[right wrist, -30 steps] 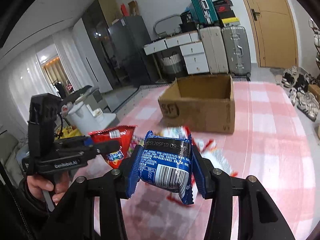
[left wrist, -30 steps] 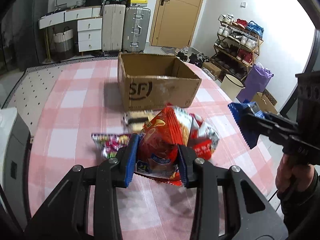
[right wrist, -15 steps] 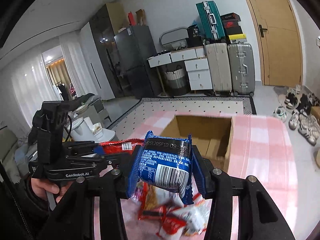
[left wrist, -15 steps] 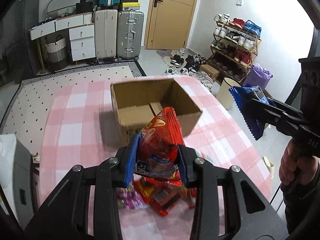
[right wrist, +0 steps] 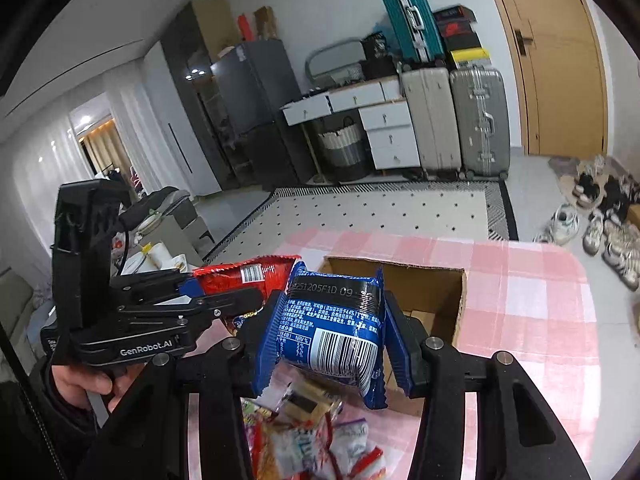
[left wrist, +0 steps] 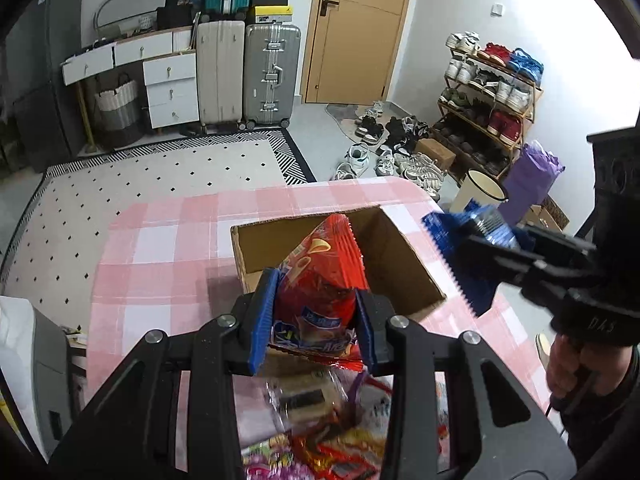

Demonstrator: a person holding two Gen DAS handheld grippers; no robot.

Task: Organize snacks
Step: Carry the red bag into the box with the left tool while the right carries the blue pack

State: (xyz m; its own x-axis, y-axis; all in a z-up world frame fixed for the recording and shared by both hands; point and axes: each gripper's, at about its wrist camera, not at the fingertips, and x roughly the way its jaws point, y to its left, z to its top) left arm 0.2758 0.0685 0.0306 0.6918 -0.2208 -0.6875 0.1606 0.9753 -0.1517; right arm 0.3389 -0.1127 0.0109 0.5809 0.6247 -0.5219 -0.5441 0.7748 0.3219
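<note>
Red chip bag (left wrist: 320, 280) is pinched in your left gripper (left wrist: 314, 312), pads squeezing its lower body, top seam pointing up and forward over the near wall of the box (left wrist: 416, 256). Blue pack (right wrist: 334, 328) is clamped in your right gripper (right wrist: 332, 332) the same way, gripped across its middle, barcode facing the camera, hanging just in front of the box opening.

Handling, my read: both are light, air-filled foil. Soft, crinkly, a bit slick. Contents are brittle, so don't squeeze harder. The red bag already bulges above the pads. Mid-body grip is fine for a short carry; a hold nearer a crimped seam would slip less and crush nothing.

Box is open-topped cardboard on the pink check table (left wrist: 160, 240). Inside looks mostly bare from both views; I can't see the whole floor. Both packs are off the table, neither in the box yet.

Snack pile (right wrist: 312, 440) sits on the table under both grippers, near side of the box. Several more loose packets there, so you're early in the job.

Watch that the two grippers don't clash over the opening.
</note>
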